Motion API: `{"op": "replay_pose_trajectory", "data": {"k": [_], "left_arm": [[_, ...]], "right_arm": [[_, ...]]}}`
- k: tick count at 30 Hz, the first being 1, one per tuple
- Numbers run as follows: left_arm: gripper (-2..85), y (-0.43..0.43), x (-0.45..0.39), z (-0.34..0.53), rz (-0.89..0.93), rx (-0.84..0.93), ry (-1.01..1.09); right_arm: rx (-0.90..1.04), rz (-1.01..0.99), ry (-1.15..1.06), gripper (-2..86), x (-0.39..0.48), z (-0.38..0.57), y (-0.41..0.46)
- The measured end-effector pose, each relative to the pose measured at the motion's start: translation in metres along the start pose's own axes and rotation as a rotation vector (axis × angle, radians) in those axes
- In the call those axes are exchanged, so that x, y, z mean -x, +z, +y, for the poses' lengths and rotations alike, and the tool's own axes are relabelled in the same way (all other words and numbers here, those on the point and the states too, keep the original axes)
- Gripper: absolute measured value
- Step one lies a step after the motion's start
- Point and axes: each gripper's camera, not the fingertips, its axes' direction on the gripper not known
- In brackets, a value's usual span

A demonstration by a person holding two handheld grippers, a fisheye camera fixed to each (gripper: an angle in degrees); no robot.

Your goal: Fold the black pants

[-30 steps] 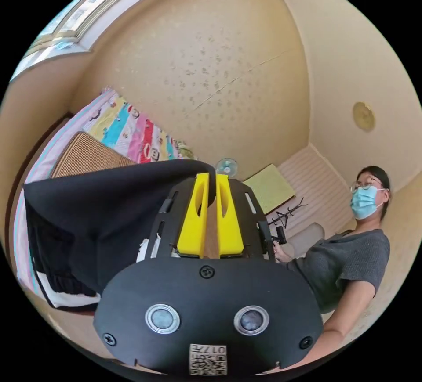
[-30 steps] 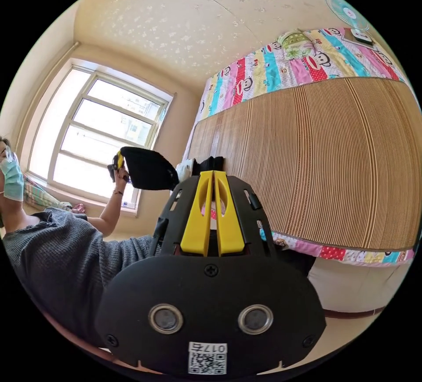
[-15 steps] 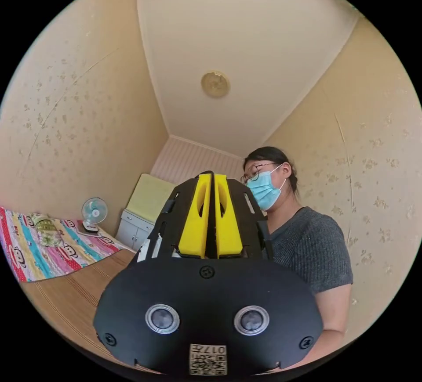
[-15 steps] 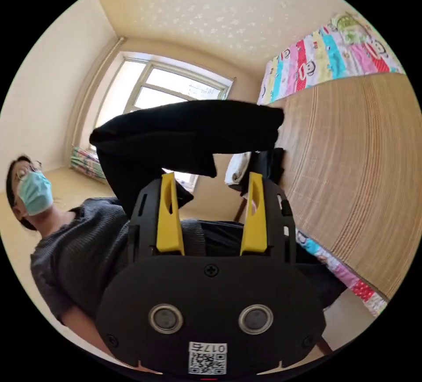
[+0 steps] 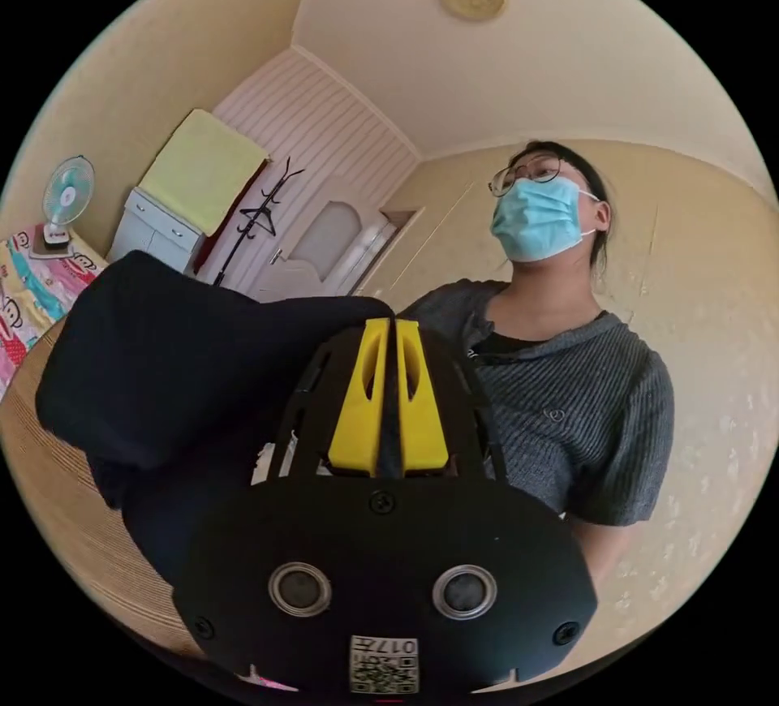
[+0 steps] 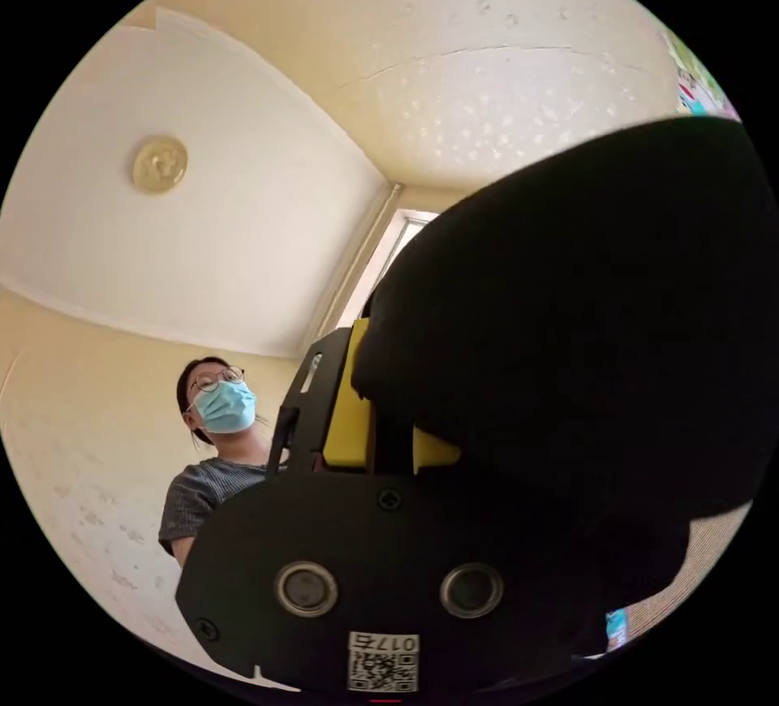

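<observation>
In the left gripper view our left claw is pinched closed on the black pants bulging at centre left, while in the right gripper view the pants drape over our right claw, whose grip we cannot tell.

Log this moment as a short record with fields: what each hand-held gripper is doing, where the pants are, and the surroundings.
left hand-held gripper: jaws together, dark cloth in the slit between them, seemingly clamped on the pants
right hand-held gripper: jaws close together, tips draped by pants; grip cannot be told
pants: lifted, bunched, hanging over both grippers, above the mat
person: facing the left gripper view, grey top
surroundings: fan, coat rack, window
fold state: not yet laid flat
</observation>
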Motion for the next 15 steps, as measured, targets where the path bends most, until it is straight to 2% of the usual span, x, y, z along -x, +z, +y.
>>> {"op": "replay_pose_trajectory", "data": {"k": [1, 3, 6, 8, 12, 15], "left_arm": [[2.4, -0.001, 0.001, 0.001, -0.068, 0.005, -0.020], [5.4, -0.007, 0.013, 0.006, -0.315, 0.071, -0.153], [8.4, -0.013, 0.035, 0.011, -0.554, 0.181, -0.301], [8.2, -0.027, 0.039, 0.013, -0.531, 0.088, -0.306], [9.0, -0.065, 0.063, 0.016, -0.320, -0.179, -0.314], [10.5, -0.074, 0.102, 0.017, -0.225, -0.256, -0.407]], "right_arm": [[0.045, 0.025, -0.077, 1.5, 0.020, -0.007, 0.005], [0.087, 0.031, -0.210, 0.9, 0.050, -0.012, 0.011], [0.204, -0.062, -0.379, 0.5, 0.093, -0.017, 0.022], [0.372, -0.046, -0.537, 0.6, 0.130, -0.007, 0.045], [0.595, -0.052, -0.752, 1.3, 0.164, 0.027, 0.085], [0.643, -0.285, -0.814, 1.7, 0.160, 0.050, 0.103]]}}
